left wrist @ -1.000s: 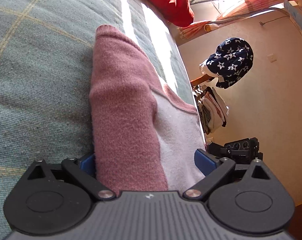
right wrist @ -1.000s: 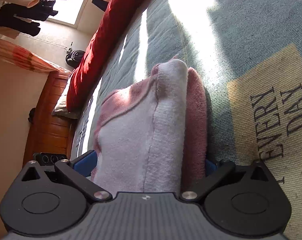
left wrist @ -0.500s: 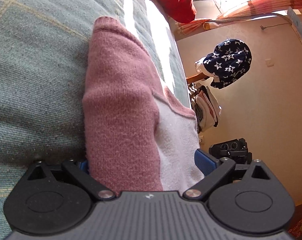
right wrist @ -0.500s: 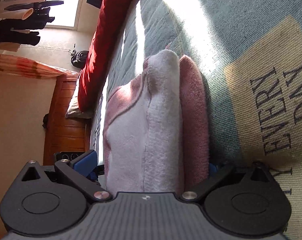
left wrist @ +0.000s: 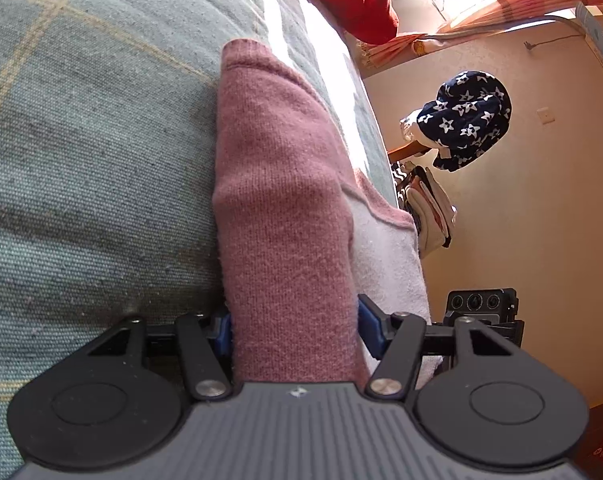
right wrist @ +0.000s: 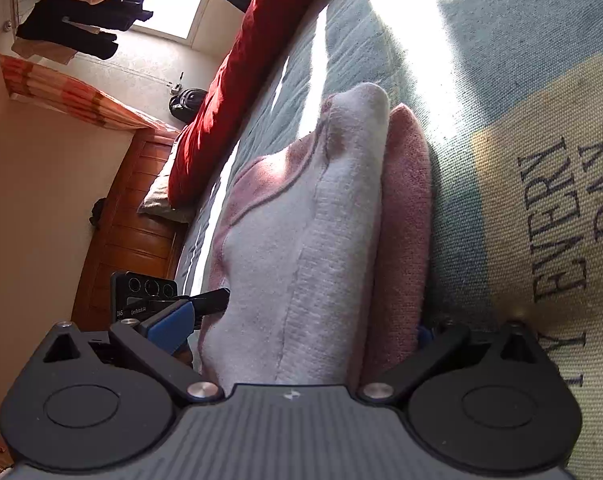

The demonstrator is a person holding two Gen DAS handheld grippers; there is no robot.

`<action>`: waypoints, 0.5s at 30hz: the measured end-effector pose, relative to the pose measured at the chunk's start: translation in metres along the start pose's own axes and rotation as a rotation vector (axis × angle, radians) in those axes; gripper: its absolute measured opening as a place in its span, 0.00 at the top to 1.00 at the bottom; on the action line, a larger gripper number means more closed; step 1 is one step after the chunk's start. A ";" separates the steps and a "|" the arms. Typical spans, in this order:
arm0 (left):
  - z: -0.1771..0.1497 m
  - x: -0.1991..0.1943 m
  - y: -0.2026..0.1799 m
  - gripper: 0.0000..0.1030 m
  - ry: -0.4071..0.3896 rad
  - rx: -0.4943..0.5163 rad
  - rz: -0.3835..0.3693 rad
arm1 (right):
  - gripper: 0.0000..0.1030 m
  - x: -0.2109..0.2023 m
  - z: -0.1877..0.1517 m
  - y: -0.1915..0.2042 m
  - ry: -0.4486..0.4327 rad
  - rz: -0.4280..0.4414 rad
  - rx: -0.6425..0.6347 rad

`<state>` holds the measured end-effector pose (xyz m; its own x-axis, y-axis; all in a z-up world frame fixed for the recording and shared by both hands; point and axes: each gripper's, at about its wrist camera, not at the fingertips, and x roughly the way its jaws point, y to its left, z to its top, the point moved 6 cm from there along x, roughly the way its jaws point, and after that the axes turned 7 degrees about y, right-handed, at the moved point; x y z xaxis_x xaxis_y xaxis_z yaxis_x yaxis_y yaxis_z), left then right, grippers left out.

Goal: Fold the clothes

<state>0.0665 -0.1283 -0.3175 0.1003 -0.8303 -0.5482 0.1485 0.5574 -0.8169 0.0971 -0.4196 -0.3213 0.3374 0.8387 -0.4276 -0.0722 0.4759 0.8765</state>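
A folded pink and white knit sweater (left wrist: 285, 208) lies on the grey-green bedspread (left wrist: 93, 152). My left gripper (left wrist: 295, 328) is shut on the sweater's dark pink edge, its blue pads (left wrist: 367, 330) pressed on both sides. In the right wrist view the same sweater (right wrist: 313, 240) shows as a thick white and pink fold. My right gripper (right wrist: 297, 328) stands around that fold with its jaws wide; the left blue pad (right wrist: 169, 324) is apart from the cloth and the right pad is mostly hidden behind the pink layer.
A red pillow (right wrist: 237, 72) lies along the bed's far edge. The bedspread carries a beige patch with printed letters (right wrist: 553, 248). A star-patterned navy garment (left wrist: 467, 120) and a clothes pile (left wrist: 429, 208) sit by the wall. A wooden headboard (right wrist: 129, 232) stands at left.
My left gripper's jaws have closed in from wide open onto the dark pink edge. My right gripper stays wide around the fold, and its view has shifted slightly.
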 end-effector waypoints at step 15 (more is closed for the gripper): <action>-0.005 -0.002 -0.008 0.45 -0.023 -0.030 0.005 | 0.00 -0.006 0.001 0.001 -0.005 0.039 0.021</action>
<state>0.0606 -0.1306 -0.3107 0.1240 -0.8271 -0.5482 0.1179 0.5608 -0.8195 0.0960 -0.4239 -0.3177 0.3396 0.8550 -0.3920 -0.0654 0.4373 0.8969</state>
